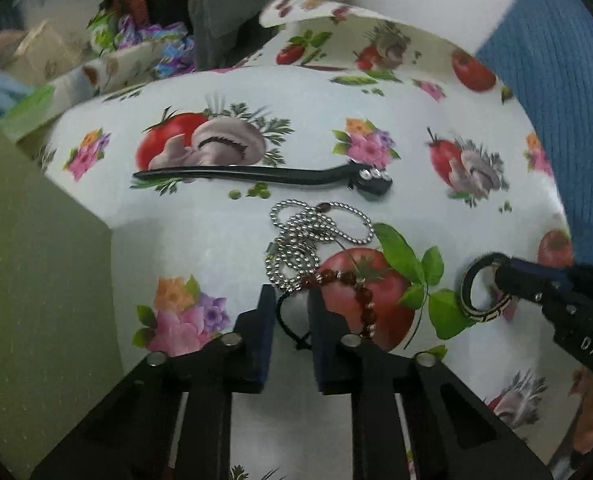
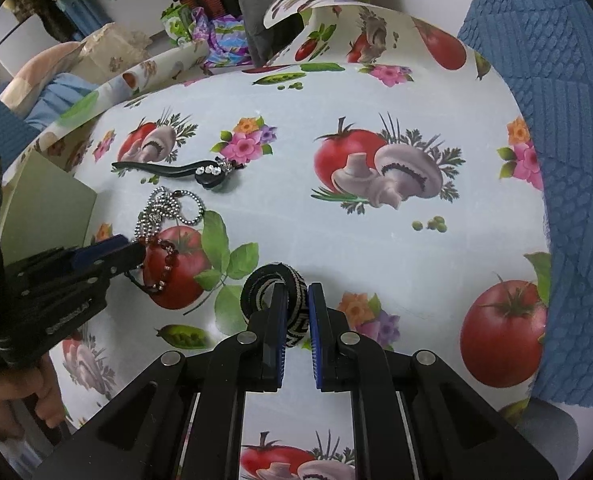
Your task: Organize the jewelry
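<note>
A black-and-cream patterned bangle [image 2: 292,312] stands on edge between my right gripper's [image 2: 296,300] jaws, which are shut on its band; it also shows in the left wrist view [image 1: 482,292]. My left gripper [image 1: 292,312] is open, its fingers either side of the black cord of a red bead bracelet [image 1: 360,292] lying on the cloth. A silver ball-chain necklace [image 1: 312,236] lies tangled just beyond. A black hair stick with rhinestones [image 1: 264,174] lies further back.
A green box [image 1: 36,288] stands open at the left, also in the right wrist view [image 2: 48,208]. The table has a vegetable-print cloth [image 2: 376,248]. A blue textured cover [image 2: 556,80] borders the right. Clutter and clothes lie behind.
</note>
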Available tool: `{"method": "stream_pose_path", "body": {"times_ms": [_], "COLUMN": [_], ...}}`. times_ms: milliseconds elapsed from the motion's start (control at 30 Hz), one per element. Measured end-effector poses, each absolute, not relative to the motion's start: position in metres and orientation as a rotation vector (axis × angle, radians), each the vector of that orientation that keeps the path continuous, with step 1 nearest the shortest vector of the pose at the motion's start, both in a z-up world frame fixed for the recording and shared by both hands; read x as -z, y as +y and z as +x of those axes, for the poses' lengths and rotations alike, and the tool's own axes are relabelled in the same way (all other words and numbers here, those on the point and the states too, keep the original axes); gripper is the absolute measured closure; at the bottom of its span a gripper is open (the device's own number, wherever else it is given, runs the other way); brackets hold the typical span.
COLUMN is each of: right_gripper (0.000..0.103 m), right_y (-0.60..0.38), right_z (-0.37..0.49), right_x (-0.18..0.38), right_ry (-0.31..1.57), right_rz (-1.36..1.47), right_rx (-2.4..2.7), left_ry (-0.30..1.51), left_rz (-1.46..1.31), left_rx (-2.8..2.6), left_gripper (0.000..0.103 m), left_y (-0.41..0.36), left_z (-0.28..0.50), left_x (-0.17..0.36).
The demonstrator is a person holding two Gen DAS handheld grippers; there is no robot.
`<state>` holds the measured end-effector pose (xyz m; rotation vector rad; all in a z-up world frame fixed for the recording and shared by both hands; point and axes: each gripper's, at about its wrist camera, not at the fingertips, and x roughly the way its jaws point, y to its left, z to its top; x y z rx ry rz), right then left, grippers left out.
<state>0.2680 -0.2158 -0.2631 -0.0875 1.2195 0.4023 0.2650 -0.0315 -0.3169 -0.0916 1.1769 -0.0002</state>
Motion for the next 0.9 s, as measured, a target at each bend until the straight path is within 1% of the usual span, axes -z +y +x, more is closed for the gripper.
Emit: {"method": "stream_pose_path", "body": {"times_ms": [33,67,167,433,900], "right_gripper": [0.095,0.095,0.095,0.095,0.095], "right_y": [-0.216,-0.216,-0.215,-0.213,-0.204], "right_z": [0.268,0.268,0.267,0.267,0.256], "right_x": [0.264,0.265,0.265,0.244,0.193], "right_ry": [1.225,1.227,1.23,1.19,1.114], "right_rz": [-0.08,-0.078,-0.075,-0.056,-0.021], "right_rx": [-0.403,-0.403,-0.4,-0.399,-0.407], "left_ry": [1.177,1.177,1.185,1.167,1.073], "left_rz": [-0.076,-0.063,-0.081,-0.237,-0.27], "left_rx": [-0.002,-0.008,-0.007,0.006,0.021], "left_gripper": [0.095,0.1,0.103,0.103,0.103], "left_y": [-0.034,-0.036,-0.034,-0.023,-0.019], "left_z": [0.265,0.265,0.265,0.257,0.233], "left_x": [0.317,0.317,0.317,0.289,0.204]}}
